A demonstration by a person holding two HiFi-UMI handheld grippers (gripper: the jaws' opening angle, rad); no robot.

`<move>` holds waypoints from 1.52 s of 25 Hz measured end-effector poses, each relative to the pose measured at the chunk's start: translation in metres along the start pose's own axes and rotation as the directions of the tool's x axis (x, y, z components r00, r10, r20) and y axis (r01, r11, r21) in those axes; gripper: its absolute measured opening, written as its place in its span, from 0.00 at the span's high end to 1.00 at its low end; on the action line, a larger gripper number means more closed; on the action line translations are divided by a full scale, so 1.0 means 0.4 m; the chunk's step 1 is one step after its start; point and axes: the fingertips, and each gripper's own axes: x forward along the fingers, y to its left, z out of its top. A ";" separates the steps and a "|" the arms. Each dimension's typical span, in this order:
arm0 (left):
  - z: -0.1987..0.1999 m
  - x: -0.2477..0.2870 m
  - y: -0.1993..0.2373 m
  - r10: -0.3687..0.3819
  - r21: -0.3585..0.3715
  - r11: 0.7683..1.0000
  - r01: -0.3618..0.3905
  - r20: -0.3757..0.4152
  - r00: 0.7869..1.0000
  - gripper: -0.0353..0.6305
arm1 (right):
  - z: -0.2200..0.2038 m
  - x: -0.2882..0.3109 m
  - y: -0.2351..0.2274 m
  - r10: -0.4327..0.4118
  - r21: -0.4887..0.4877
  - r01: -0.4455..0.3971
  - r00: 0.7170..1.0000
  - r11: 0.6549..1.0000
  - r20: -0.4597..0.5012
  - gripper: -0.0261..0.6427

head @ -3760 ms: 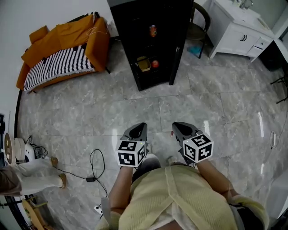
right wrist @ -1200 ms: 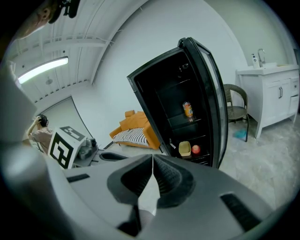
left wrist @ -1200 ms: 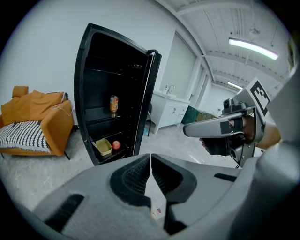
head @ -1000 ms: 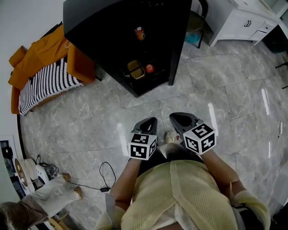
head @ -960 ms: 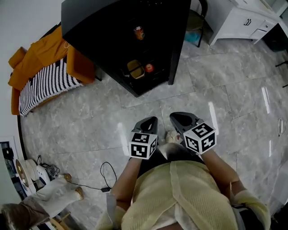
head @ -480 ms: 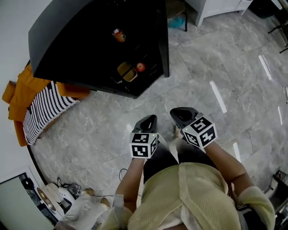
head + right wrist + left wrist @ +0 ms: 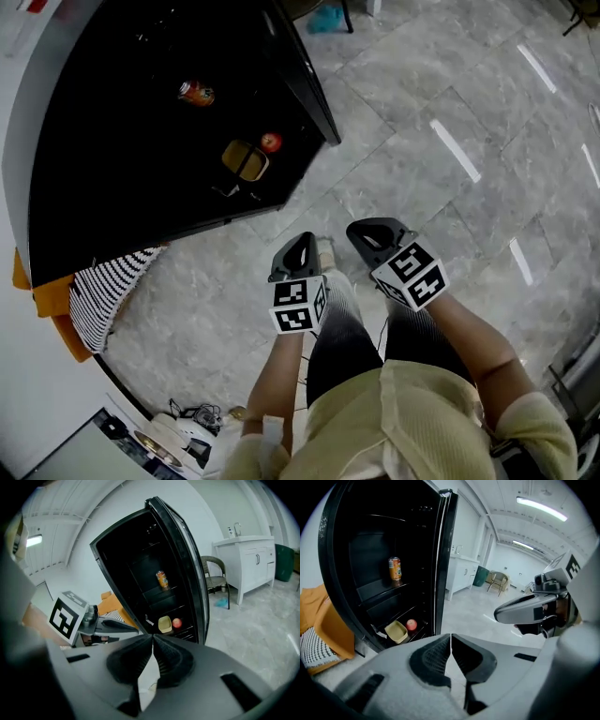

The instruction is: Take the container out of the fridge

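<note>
A black fridge (image 7: 122,141) stands open ahead. On a low shelf sits a pale yellow container (image 7: 245,160) (image 7: 396,631) (image 7: 164,624) with a red apple (image 7: 271,142) (image 7: 411,624) (image 7: 176,623) beside it. An orange can (image 7: 195,92) (image 7: 394,568) (image 7: 162,579) stands on a higher shelf. My left gripper (image 7: 300,251) (image 7: 451,637) and right gripper (image 7: 367,234) (image 7: 153,637) are held side by side over the floor, well short of the fridge. Both are shut with nothing between the jaws.
The fridge door (image 7: 443,559) (image 7: 183,559) stands open at the right of the shelves. An orange sofa with a striped blanket (image 7: 98,295) lies left of the fridge. Cables and small gear (image 7: 192,427) sit on the grey tiled floor (image 7: 450,141). A white cabinet (image 7: 248,559) and a chair (image 7: 216,581) stand farther right.
The view has moved toward the fridge, which now fills the upper left. Both grippers stay shut and side by side, carried forward with the person.
</note>
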 end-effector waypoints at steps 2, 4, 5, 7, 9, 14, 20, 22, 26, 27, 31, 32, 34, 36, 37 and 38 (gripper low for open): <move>-0.010 0.024 0.018 -0.002 0.019 1.000 0.002 -0.018 1.000 0.91 | -0.003 0.024 -0.021 -0.015 0.023 0.015 1.000 1.000 0.012 0.92; -0.025 0.042 0.032 -0.002 0.034 0.999 0.003 -0.034 0.999 0.91 | -0.008 0.044 -0.035 -0.026 0.046 0.025 0.999 0.999 0.022 0.92; -0.033 0.051 0.041 -0.001 0.041 0.999 0.003 -0.040 0.999 0.91 | -0.012 0.056 -0.041 -0.032 0.054 0.030 0.999 0.998 0.026 0.92; -0.048 0.070 0.061 0.003 0.055 0.998 0.000 -0.050 0.999 0.91 | -0.021 0.083 -0.050 -0.037 0.057 0.035 0.999 0.998 0.031 0.92; -0.067 0.092 0.078 0.008 0.076 0.997 -0.004 -0.058 0.998 0.91 | -0.036 0.113 -0.058 -0.035 0.054 0.033 0.999 0.998 0.032 0.92; -0.126 0.156 0.118 0.012 0.113 0.994 -0.002 -0.092 0.996 0.91 | -0.079 0.187 -0.072 -0.022 0.063 0.020 0.999 0.998 0.026 0.92; -0.162 0.235 0.173 0.037 0.099 0.995 -0.029 -0.089 0.995 0.91 | -0.123 0.250 -0.108 -0.030 0.064 0.027 0.999 0.998 0.039 0.92; -0.178 0.260 0.189 0.042 0.117 0.993 -0.031 -0.088 0.995 0.91 | -0.135 0.270 -0.122 -0.031 0.065 0.028 0.999 0.997 0.041 0.92; -0.205 0.303 0.237 0.085 0.145 0.987 -0.072 -0.082 0.993 0.91 | -0.154 0.319 -0.149 -0.049 0.062 0.046 0.998 0.997 0.045 0.92; -0.211 0.312 0.252 0.102 0.151 0.984 -0.090 -0.076 0.992 0.91 | -0.156 0.331 -0.153 -0.051 0.067 0.048 0.997 0.997 0.049 0.92; -0.222 0.357 0.303 0.157 0.188 0.971 -0.145 -0.050 0.986 0.91 | -0.170 0.385 -0.164 -0.039 0.069 0.035 0.998 0.997 0.055 0.92; -0.223 0.370 0.314 0.167 0.195 0.969 -0.155 -0.047 0.985 0.91 | -0.173 0.399 -0.166 -0.034 0.064 0.031 0.998 0.997 0.054 0.92; -0.224 0.395 0.334 0.183 0.199 0.965 -0.172 -0.042 0.982 0.91 | -0.182 0.427 -0.168 -0.026 0.056 0.023 0.998 0.998 0.049 0.92; -0.225 0.416 0.356 0.199 0.186 0.964 -0.189 -0.033 0.979 0.91 | -0.193 0.453 -0.171 -0.019 0.047 0.017 0.999 0.999 0.047 0.92; -0.226 0.424 0.368 0.208 0.179 0.964 -0.199 -0.031 0.978 0.91 | -0.198 0.466 -0.172 -0.015 0.041 0.013 0.999 0.999 0.046 0.92; -0.228 0.434 0.381 0.216 0.176 0.962 -0.207 -0.033 0.976 0.91 | -0.204 0.479 -0.173 -0.010 0.035 0.009 0.999 0.999 0.044 0.92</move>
